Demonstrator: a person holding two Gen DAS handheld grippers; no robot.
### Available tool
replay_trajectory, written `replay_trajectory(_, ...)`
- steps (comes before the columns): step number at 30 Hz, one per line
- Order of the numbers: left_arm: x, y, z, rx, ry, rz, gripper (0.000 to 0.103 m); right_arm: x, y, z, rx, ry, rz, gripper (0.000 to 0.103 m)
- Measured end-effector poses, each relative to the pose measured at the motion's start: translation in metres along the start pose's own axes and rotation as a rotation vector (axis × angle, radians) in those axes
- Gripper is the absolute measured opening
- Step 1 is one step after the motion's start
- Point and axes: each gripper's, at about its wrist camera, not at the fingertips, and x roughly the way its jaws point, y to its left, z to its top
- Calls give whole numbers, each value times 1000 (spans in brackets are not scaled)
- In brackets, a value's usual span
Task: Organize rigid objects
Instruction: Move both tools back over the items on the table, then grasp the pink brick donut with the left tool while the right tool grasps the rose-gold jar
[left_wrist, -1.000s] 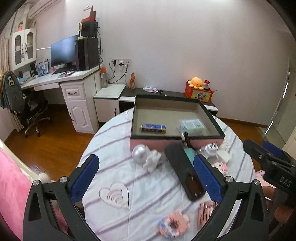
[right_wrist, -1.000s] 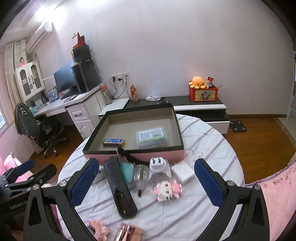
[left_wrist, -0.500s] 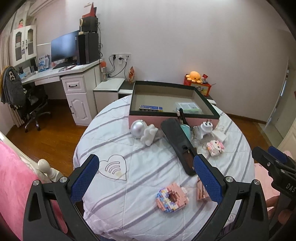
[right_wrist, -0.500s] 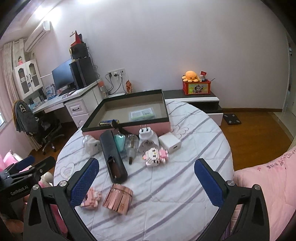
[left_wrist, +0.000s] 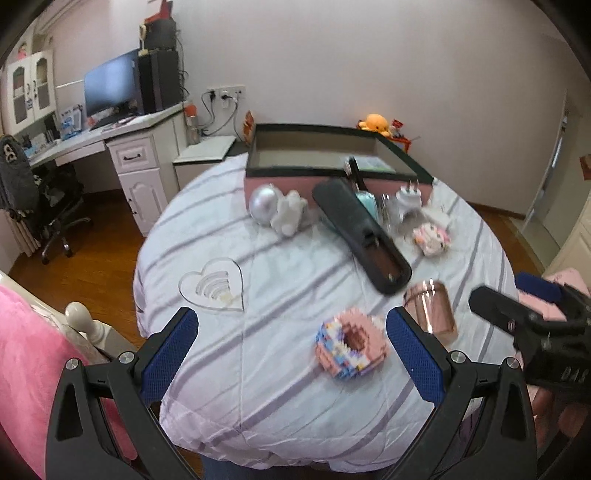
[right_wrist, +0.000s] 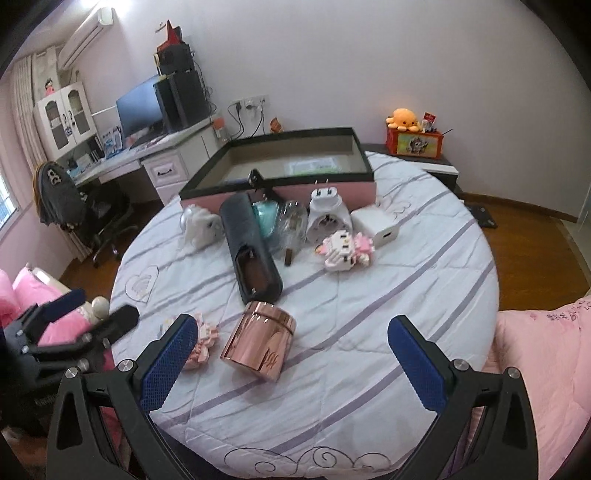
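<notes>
**Lining up on the copper jar, both grippers empty**

From my seat the nearest piece to sort is the rose-copper jar (right_wrist: 258, 341), lying tilted on the striped tablecloth (right_wrist: 388, 295) just ahead of my right gripper (right_wrist: 291, 363), whose jaws stand wide apart with nothing between them. My left gripper (left_wrist: 291, 356) is likewise spread and empty, with the brick donut (left_wrist: 351, 347) sitting between its blue pads. The pink box (right_wrist: 325, 190) waits at the far side of the table, well apart from the jar, a clear packet (right_wrist: 314, 166) already inside.

I judge the jar to be my next pick. Its polished wall looks slippery, so I would centre the pads across its round body, close squarely, and lift high over the black case (right_wrist: 253, 247) and the clutter against the box wall.

The left view is smeared by motion, so the small pieces near the box are hard to read. The box floor is mostly hidden behind its near wall.
</notes>
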Motion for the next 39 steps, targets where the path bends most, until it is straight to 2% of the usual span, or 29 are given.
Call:
replay_trajectory(6, 16, -7, -11, 18, 40, -46, 103, 6, -1, 0, 18, 17, -3, 103)
replay_trajectory(13, 36, -20, -24, 42, 83, -39, 103, 20, 2, -4, 13, 59, 6, 102)
replay_trajectory(19, 51, -18, -24, 26, 93, -43, 102, 42, 10, -8, -5, 112, 17, 92)
replay_trajectory(22, 59, -20, -23, 35, 102, -53, 94, 54, 13, -12, -9, 141, 25, 81)
replay_trajectory(24, 63, -21, -23, 47, 106, -47, 90, 61, 16, -15, -14, 159, 39, 77)
replay_trajectory(26, 64, -25, -24, 83, 105, -30, 86, 67, 20, -17, -22, 172, 44, 64)
replay_trajectory(29, 64, -24, -23, 93, 100, -32, 77, 69, 21, -18, -23, 164, 40, 54)
replay_trajectory(33, 63, -20, -21, 95, 96, -44, 62, 69, 17, -17, -11, 163, 57, 52)
replay_trajectory(34, 63, -20, -20, 97, 95, -47, 55, 68, 16, -16, -9, 160, 57, 50)
replay_trajectory(39, 62, -10, -18, 48, 100, -83, 53, 64, 11, -17, 3, 154, 60, 49)
